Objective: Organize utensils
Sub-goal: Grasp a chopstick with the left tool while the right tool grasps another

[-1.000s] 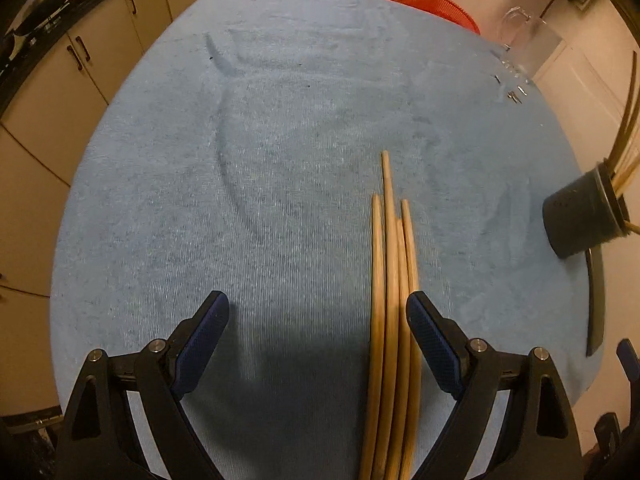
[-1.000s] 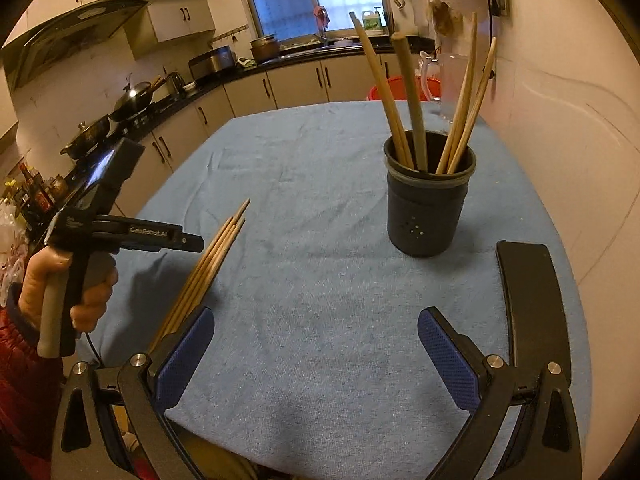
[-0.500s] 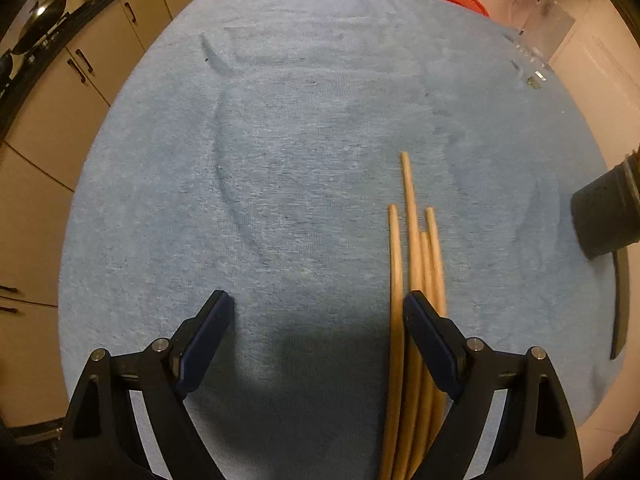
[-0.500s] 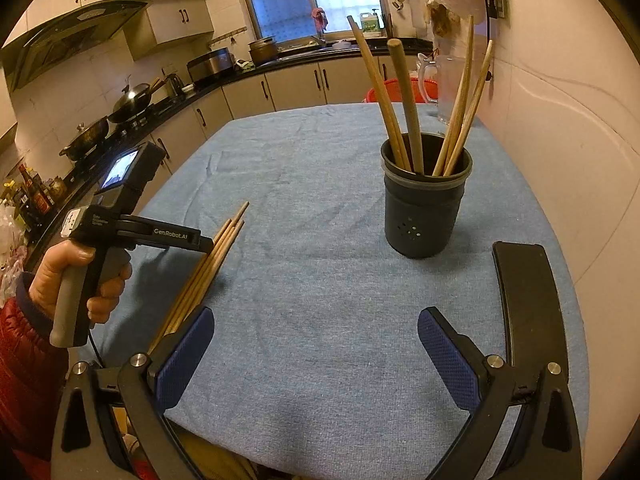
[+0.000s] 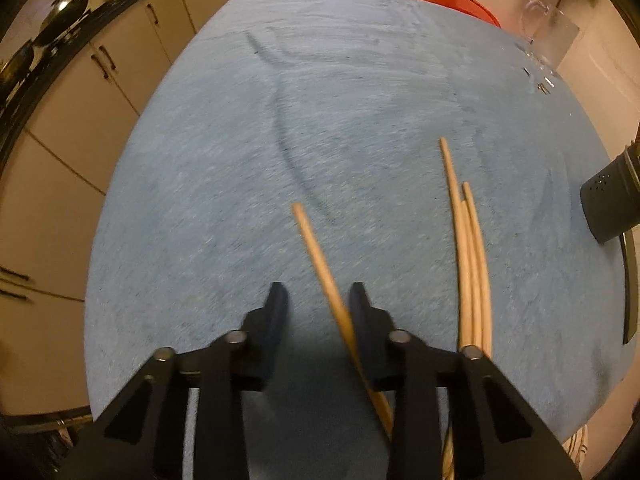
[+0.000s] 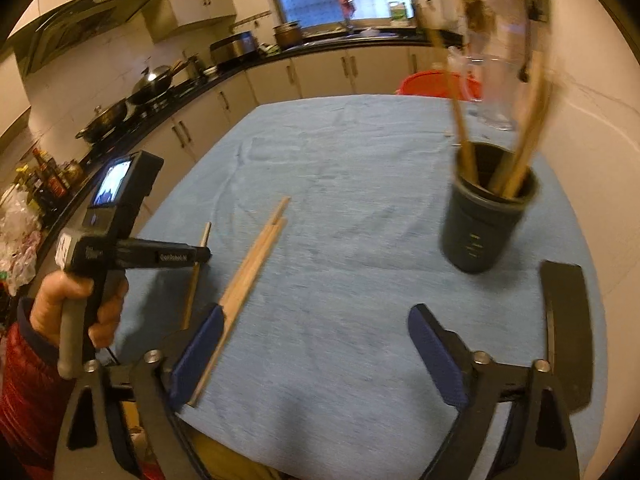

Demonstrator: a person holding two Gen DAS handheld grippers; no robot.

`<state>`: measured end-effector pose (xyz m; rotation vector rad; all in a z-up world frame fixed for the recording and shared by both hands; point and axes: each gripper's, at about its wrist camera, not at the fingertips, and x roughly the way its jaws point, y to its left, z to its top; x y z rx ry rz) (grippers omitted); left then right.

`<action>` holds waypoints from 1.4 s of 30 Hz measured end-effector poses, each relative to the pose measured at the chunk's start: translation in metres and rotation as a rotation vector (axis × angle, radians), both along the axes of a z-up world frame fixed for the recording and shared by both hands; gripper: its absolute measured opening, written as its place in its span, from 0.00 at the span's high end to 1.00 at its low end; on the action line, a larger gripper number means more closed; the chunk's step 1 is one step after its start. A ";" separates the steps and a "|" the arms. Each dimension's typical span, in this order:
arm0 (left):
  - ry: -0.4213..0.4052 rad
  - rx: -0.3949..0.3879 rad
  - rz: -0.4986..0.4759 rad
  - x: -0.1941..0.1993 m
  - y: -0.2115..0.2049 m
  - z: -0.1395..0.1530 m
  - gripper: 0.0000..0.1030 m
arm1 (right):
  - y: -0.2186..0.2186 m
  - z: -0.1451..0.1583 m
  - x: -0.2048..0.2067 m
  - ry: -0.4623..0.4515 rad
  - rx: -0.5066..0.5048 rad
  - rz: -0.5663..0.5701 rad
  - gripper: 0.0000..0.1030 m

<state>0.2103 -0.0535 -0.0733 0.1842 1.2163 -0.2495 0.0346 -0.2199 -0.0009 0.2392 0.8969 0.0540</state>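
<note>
Between my left gripper (image 5: pixel 316 304) fingers I have one wooden chopstick (image 5: pixel 320 260); the fingers are closing, and the stick lies against the inner face of the right-hand finger (image 5: pixel 362 312), while a gap shows between it and the other finger, so I cannot call it a firm pinch. Its long axis runs away from me along the fingers, the free tip leaning to the left in the left wrist view and hanging over the blue cloth (image 5: pixel 320 100) of the tabletop. Just to the right of that gripper, three more chopsticks (image 5: pixel 472 260) lie flat together on the cloth, side by side, their tips pointing away from me and slightly fanned, one reaching further than the others.

My right gripper (image 6: pixel 316 344) has its fingers spread wide and just beginning to close, with nothing between them; the near end of the lying bundle passes just outside its left finger (image 6: pixel 196 352). In the right wrist view the bundle points diagonally up and to the right. Past the right finger stands the dark holder cup (image 6: pixel 484 232), upright on the cloth, with several chopsticks standing in it, leaning outward, blurred. A flat black strip (image 6: pixel 564 320) lies on the cloth near the cup. A hand (image 6: pixel 76 304) in a red sleeve grips the left gripper's handle
</note>
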 end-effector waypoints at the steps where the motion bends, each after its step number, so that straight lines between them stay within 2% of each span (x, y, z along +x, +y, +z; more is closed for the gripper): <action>1: 0.000 -0.005 0.005 -0.002 0.003 0.000 0.78 | 0.005 -0.001 0.010 0.019 0.010 0.019 0.15; 3: 0.000 -0.022 0.015 -0.004 0.009 0.000 0.86 | 0.011 -0.004 0.025 0.047 0.030 0.034 0.18; 5: 0.003 -0.042 0.034 -0.003 0.020 0.001 0.87 | 0.014 -0.009 0.045 0.086 0.062 0.036 0.27; 7: 0.003 -0.061 0.042 -0.007 0.028 0.001 0.89 | 0.016 -0.018 0.066 0.151 0.095 0.024 0.49; 10: 0.001 -0.081 0.051 -0.010 0.037 0.002 0.90 | 0.011 -0.035 0.094 0.240 0.170 -0.021 0.61; 12: -0.004 -0.094 0.050 -0.013 0.041 0.002 0.90 | 0.011 -0.047 0.111 0.288 0.205 -0.031 0.66; 13: -0.005 -0.101 0.051 -0.013 0.043 0.002 0.90 | 0.013 -0.054 0.119 0.314 0.224 -0.037 0.72; 16: -0.009 -0.118 0.044 -0.016 0.046 0.003 0.90 | 0.017 -0.069 0.136 0.361 0.242 -0.048 0.79; 23: -0.015 -0.136 0.035 -0.019 0.048 0.002 0.90 | 0.032 -0.081 0.155 0.396 0.206 -0.057 0.83; 31: -0.013 -0.142 0.032 -0.018 0.048 0.001 0.90 | 0.047 -0.084 0.165 0.425 0.106 -0.050 0.83; 38: -0.014 -0.134 0.036 -0.016 0.046 0.002 0.90 | 0.072 -0.084 0.176 0.449 -0.073 -0.019 0.83; 40: -0.015 -0.134 0.037 -0.015 0.045 0.002 0.90 | 0.078 -0.084 0.177 0.438 -0.106 0.001 0.88; 42: -0.021 -0.133 0.037 -0.013 0.044 0.002 0.91 | 0.073 -0.084 0.177 0.429 -0.091 0.001 0.91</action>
